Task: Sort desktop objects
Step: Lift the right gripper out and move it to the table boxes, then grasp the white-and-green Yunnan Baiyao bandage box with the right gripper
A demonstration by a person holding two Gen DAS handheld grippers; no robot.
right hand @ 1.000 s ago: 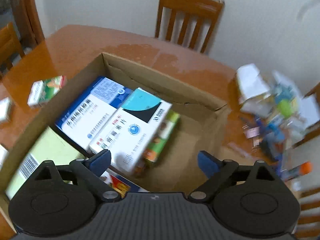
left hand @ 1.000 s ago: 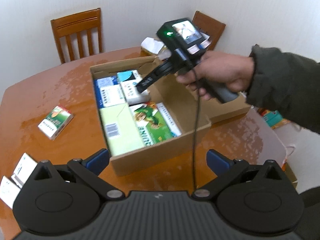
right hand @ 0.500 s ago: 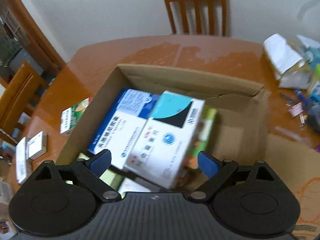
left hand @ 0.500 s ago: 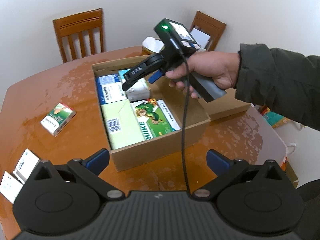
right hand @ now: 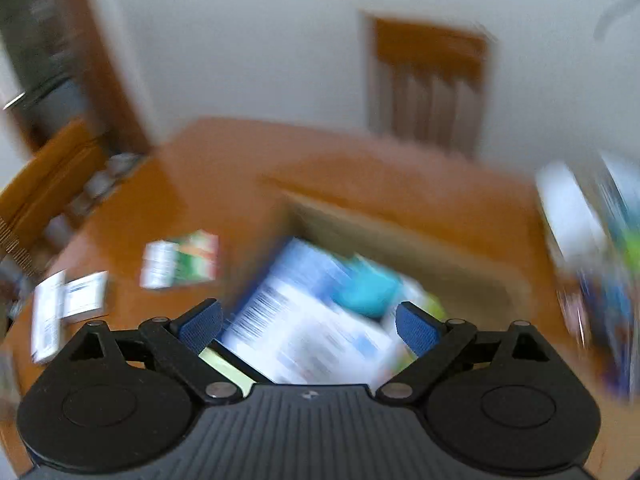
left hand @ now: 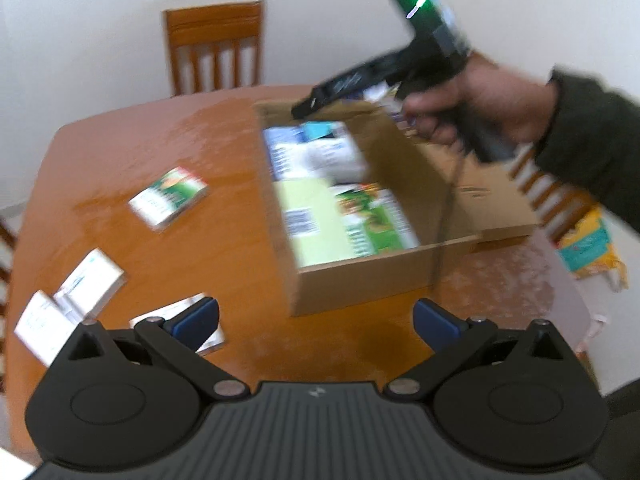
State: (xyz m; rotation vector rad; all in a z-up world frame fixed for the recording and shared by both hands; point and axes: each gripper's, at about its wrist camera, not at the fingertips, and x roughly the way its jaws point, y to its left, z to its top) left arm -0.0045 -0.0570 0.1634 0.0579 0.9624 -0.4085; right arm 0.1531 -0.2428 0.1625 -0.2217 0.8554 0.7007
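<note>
Right gripper (left hand: pixel 304 110) raised higher than half a second ago, now at upper right of the frame over the cardboard box (left hand: pixel 384 276), fingers apart and empty, left gripper (left hand: pixel 316 322) likewise spread wide, green packet (left hand: pixel 169 197) now nearer mid-left on the table (left hand: pixel 120 152), both views blurred.

Left wrist view: set high above the near edge of the table (left hand: pixel 120 152), facing forward and down across it toward the far chair (left hand: pixel 214 46); cardboard box (left hand: pixel 372 276) at middle distance. Right wrist view: much nearer, right over the cardboard box (right hand: pixel 436 240), tilted down toward the table's (right hand: pixel 224 168) far-left corner; heavily blurred. Shared by both: box, green-and-white packet (left hand: pixel 170 196) (right hand: pixel 180 258), left half of the table.
</note>
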